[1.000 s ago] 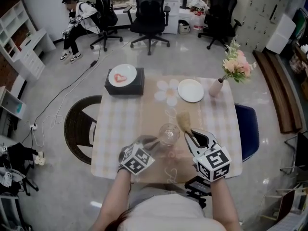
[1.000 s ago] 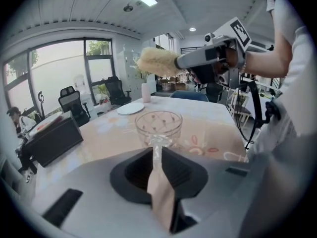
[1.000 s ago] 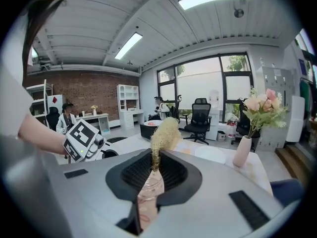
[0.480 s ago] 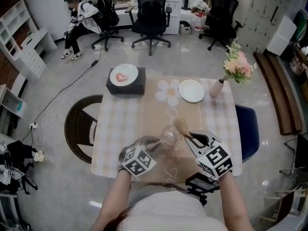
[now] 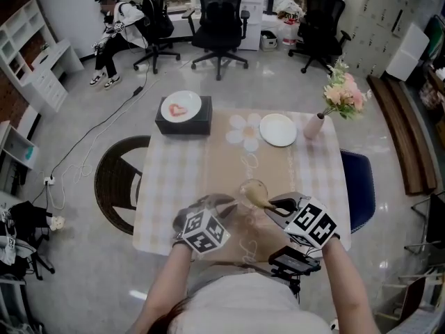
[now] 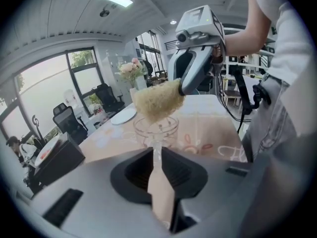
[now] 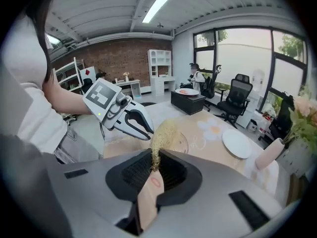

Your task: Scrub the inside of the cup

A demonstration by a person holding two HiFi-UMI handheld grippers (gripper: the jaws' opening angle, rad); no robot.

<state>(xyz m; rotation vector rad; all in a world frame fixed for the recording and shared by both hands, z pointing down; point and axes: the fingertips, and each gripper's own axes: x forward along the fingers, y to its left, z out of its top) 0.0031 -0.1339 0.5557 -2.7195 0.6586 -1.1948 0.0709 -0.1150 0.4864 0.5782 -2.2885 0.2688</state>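
hidden: the left gripper (image 6: 157,152) covers the foot of the cup (image 6: 156,128) | hidden: in the right gripper view the scrubber (image 7: 166,130) covers most of the cup | cut off: flowers (image 7: 304,108) at the right edge | too small: we can't tell what lies on the far plate (image 5: 195,103)

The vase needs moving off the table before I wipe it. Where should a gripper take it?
Grip the vase around its lower body, coming level from the near side: it stands upright, flowers crowd its top, and the plate lies close on its left.
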